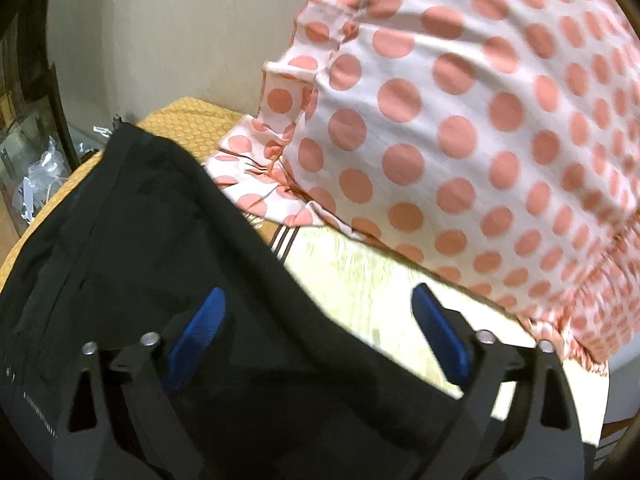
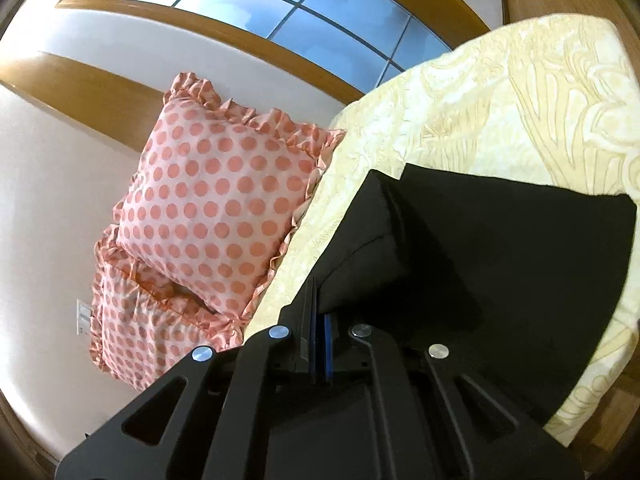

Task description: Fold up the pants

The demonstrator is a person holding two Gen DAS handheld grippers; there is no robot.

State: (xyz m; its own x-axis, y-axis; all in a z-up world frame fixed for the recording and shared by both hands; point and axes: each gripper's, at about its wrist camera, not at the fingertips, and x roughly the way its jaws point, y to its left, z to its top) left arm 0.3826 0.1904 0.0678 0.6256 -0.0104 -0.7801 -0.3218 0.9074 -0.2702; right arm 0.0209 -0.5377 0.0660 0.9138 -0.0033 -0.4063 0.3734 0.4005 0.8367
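The black pants (image 1: 152,240) lie on a cream patterned bedspread (image 1: 360,280). In the left wrist view my left gripper (image 1: 320,304) is open, its blue pads (image 1: 200,328) wide apart over the edge of the pants, nothing held. In the right wrist view my right gripper (image 2: 320,316) is shut on a fold of the black pants (image 2: 500,260) and lifts that edge off the bedspread (image 2: 520,100); the cloth forms a raised ridge from the pads.
A polka-dot frilled pillow (image 1: 460,120) stands close behind the left gripper; two such pillows (image 2: 212,208) lean on the white wall to the right gripper's left. A yellow cloth (image 1: 192,120) lies at the bed's far corner. A window (image 2: 280,8) is above.
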